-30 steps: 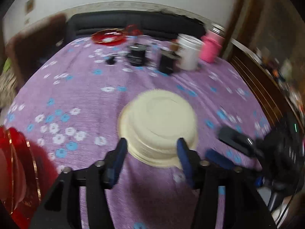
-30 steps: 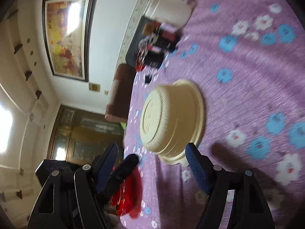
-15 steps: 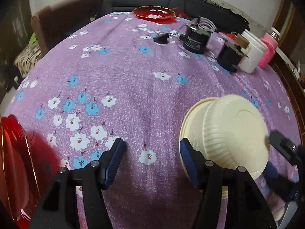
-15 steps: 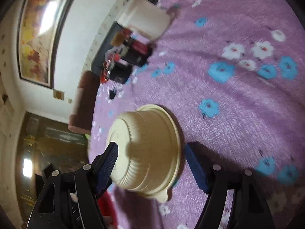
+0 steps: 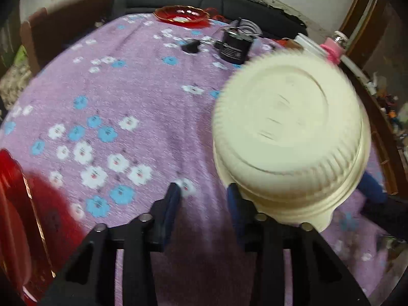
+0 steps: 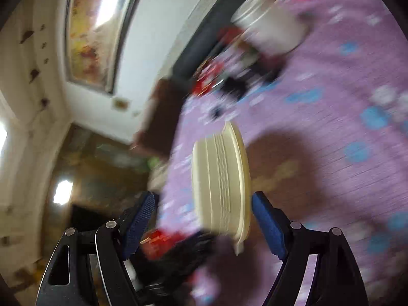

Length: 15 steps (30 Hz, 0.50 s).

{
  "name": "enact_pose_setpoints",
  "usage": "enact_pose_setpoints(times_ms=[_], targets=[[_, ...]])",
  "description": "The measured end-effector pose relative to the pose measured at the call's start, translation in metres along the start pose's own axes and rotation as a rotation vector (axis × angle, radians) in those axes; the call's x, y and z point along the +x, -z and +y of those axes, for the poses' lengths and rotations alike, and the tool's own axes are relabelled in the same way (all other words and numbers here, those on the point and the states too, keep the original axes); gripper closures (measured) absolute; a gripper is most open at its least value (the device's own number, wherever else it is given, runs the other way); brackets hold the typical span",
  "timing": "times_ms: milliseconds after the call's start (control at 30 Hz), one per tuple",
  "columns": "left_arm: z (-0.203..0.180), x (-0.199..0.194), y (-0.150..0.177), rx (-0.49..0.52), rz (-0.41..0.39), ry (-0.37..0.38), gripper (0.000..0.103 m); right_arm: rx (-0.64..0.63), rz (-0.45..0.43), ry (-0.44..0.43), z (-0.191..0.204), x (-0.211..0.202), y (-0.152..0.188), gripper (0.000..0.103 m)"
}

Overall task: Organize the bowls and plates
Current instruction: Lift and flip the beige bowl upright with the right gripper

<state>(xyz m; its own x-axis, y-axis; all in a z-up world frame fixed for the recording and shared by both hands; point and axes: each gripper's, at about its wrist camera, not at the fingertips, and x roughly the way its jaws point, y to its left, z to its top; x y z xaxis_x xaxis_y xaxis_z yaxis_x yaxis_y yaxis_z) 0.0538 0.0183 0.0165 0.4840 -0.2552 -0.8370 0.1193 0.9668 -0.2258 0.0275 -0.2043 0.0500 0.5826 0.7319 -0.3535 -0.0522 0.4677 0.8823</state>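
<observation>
- Bowl [image 5: 288,137] of cream plastic takes up the right half of the left wrist view. It is tipped so that its flat round base faces the camera.
- A raised ring runs round that base. Fine vertical ribs cover the outer wall, and a broad flanged rim carries a small tab at its lower right edge.
- From the right wrist view the bowl [image 6: 221,186] shows edge-on, its rim towards the right of the picture, and it casts a dark shadow on the cloth.
- The counter [image 5: 122,81] is covered by a purple cloth printed with white and blue flowers.
- The left gripper [image 5: 203,199] has its blue-padded fingers part-way apart and closing, with only cloth between them. The bowl's rim lies just beside the right-hand finger.
- The right gripper [image 6: 202,199] has its fingers spread wide and opening, with the bowl between them. There is a clear gap on the base side, while the rim is just beside the other finger. Whether they touch cannot be told through the blur.
- A red plate [image 5: 12,204] fills the lower left corner of the left wrist view.
- At the far edge of the counter stand a red dish [image 5: 182,15], a black jar [image 5: 234,47] and a white container [image 6: 270,30].
</observation>
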Motion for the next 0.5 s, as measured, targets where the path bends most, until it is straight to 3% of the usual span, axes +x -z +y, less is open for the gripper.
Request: enact_pose_setpoints(times_ms=[100,133,167,200,233,333,500], targets=[[0.007,-0.003,0.004,-0.059,0.008,0.044,0.062,-0.072,0.097,0.005,0.03,0.034,0.014,0.021],[0.011,-0.004,0.003,-0.073,0.007,0.066,0.062,-0.083,0.091,0.015,0.034,0.038,0.016,0.027],[0.013,-0.005,0.004,-0.075,0.005,0.061,0.062,-0.1,0.094,0.039,0.039,0.046,0.018,0.035],[0.015,-0.007,0.004,-0.077,0.003,0.05,0.061,-0.109,0.088,0.061,0.041,0.05,0.019,0.058],[0.017,-0.009,0.006,-0.083,0.005,0.053,0.06,-0.116,0.083,0.089,0.043,0.054,0.02,0.073],[0.018,-0.014,0.012,-0.091,0.01,0.074,0.059,-0.141,0.051,0.124,0.048,0.052,0.024,0.088],[0.012,-0.027,0.028,-0.089,0.025,0.132,0.056,-0.272,-0.036,0.262,0.066,0.022,0.038,0.093]])
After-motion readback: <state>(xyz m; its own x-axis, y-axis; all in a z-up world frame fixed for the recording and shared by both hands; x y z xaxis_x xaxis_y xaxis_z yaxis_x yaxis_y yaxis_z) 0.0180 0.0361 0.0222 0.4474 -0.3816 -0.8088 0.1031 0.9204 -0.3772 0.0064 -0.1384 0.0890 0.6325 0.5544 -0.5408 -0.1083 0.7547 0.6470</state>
